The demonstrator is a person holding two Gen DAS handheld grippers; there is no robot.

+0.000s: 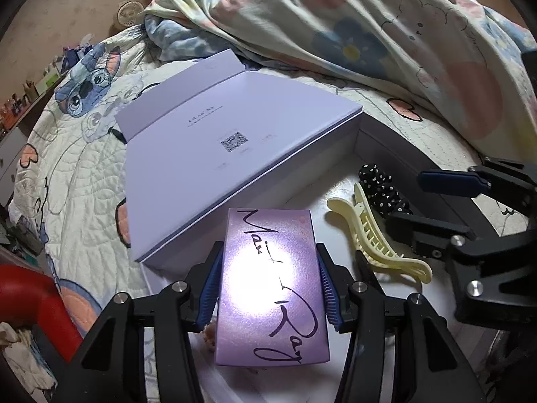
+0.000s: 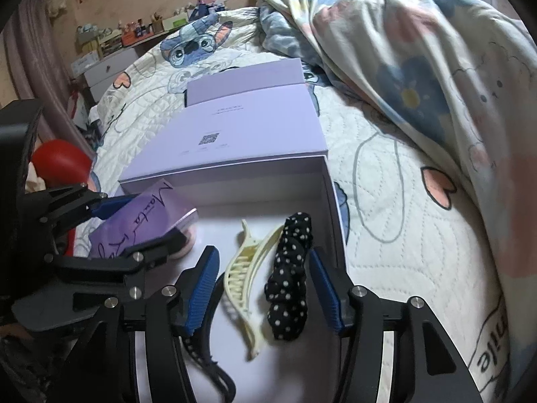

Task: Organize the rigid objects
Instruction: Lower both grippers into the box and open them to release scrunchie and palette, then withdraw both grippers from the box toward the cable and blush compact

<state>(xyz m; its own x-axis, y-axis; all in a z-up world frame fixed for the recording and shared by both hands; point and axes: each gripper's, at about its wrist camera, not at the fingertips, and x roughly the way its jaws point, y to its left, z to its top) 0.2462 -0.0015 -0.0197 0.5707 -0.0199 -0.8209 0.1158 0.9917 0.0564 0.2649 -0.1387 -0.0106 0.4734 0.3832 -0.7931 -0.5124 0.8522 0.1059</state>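
A small shiny purple box (image 1: 272, 288) with black handwriting is clamped between the blue pads of my left gripper (image 1: 268, 255), which is shut on it above the near left part of the white storage box (image 2: 332, 208). That purple box (image 2: 141, 215) also shows in the right wrist view. My right gripper (image 2: 263, 262) hangs open over the storage box floor. A pale yellow claw clip (image 2: 245, 275) and a black polka-dot scrunchie (image 2: 288, 278) lie loose between its fingers, and neither pad presses on them. A black hair clip (image 2: 204, 346) lies partly hidden under its left finger.
The storage box's lilac lid (image 1: 235, 141) lies folded back on the quilted cartoon bedspread (image 2: 402, 201). A rumpled floral duvet (image 1: 386, 33) is heaped behind and to the right. A red object (image 1: 27, 292) sits at the left edge. A cluttered shelf (image 2: 134, 33) stands beyond the bed.
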